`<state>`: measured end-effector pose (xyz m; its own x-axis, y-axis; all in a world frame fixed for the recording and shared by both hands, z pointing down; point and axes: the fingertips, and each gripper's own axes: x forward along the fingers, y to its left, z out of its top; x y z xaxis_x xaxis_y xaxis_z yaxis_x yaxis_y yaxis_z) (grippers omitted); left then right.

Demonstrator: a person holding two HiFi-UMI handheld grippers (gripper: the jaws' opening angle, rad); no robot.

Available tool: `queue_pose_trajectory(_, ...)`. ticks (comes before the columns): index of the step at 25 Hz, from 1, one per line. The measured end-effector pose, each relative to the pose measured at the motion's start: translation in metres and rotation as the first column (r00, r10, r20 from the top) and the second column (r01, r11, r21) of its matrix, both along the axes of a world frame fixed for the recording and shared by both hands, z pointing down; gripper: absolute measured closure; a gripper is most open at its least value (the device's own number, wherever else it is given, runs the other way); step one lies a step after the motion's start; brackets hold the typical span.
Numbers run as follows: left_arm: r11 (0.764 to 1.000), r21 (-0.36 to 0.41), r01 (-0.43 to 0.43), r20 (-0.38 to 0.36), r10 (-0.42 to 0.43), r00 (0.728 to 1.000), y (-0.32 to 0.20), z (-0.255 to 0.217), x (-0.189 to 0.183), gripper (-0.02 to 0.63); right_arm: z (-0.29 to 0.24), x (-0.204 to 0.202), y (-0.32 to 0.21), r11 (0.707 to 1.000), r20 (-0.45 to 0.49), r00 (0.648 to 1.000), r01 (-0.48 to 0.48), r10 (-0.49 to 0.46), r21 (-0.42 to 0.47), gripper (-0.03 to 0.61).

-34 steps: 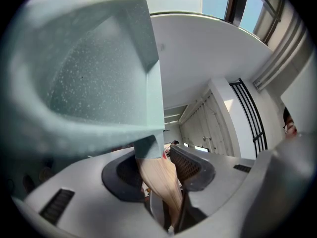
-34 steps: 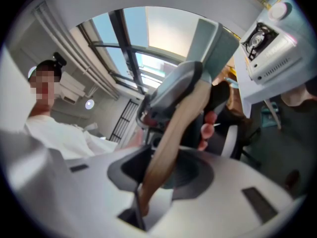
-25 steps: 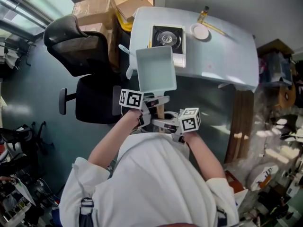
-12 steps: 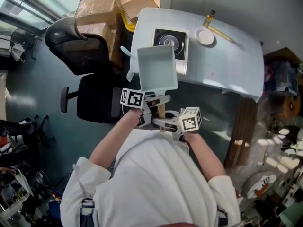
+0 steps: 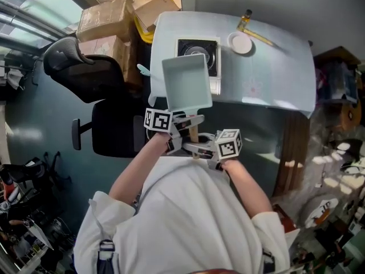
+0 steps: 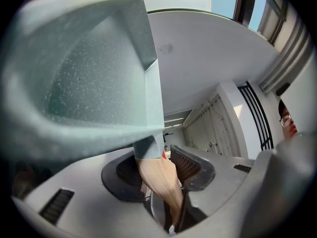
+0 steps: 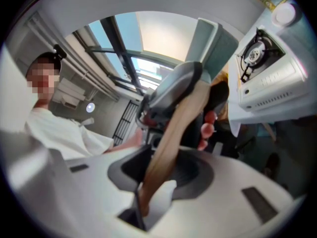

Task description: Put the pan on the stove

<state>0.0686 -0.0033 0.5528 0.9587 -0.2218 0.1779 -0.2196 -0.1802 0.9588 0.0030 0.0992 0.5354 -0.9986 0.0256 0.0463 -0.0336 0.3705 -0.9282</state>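
A square pale green pan (image 5: 185, 87) with a wooden handle (image 5: 193, 133) hangs in the air at the table's near edge. Its far rim overlaps the near left part of the stove (image 5: 198, 50) in the head view. My left gripper (image 5: 187, 124) is shut on the handle just behind the pan. My right gripper (image 5: 199, 148) is shut on the handle's near end. In the left gripper view the pan (image 6: 89, 73) fills the upper left, and the handle (image 6: 158, 182) runs between the jaws of the left gripper (image 6: 161, 170). The right gripper view shows the handle (image 7: 173, 133) in the right gripper (image 7: 158, 177), with the stove (image 7: 260, 48) beyond.
The stove stands on a pale table (image 5: 268, 73), with a white round plate (image 5: 240, 42) and a small bottle (image 5: 245, 19) behind it. A black office chair (image 5: 85, 76) and cardboard boxes (image 5: 114, 21) stand to the left. Clutter lines the right side.
Both grippers have carried the pan a little further toward the table and the stove. The grip on the handle is the same.
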Motion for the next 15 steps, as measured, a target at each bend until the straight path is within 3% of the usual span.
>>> queue_pose_trajectory(15,0.988,-0.065,-0.140,-0.075,0.135,0.988,-0.070,0.035,0.002,0.433,0.034,-0.014,-0.083,0.987,-0.025,0.988,-0.156,0.155,-0.050,0.442)
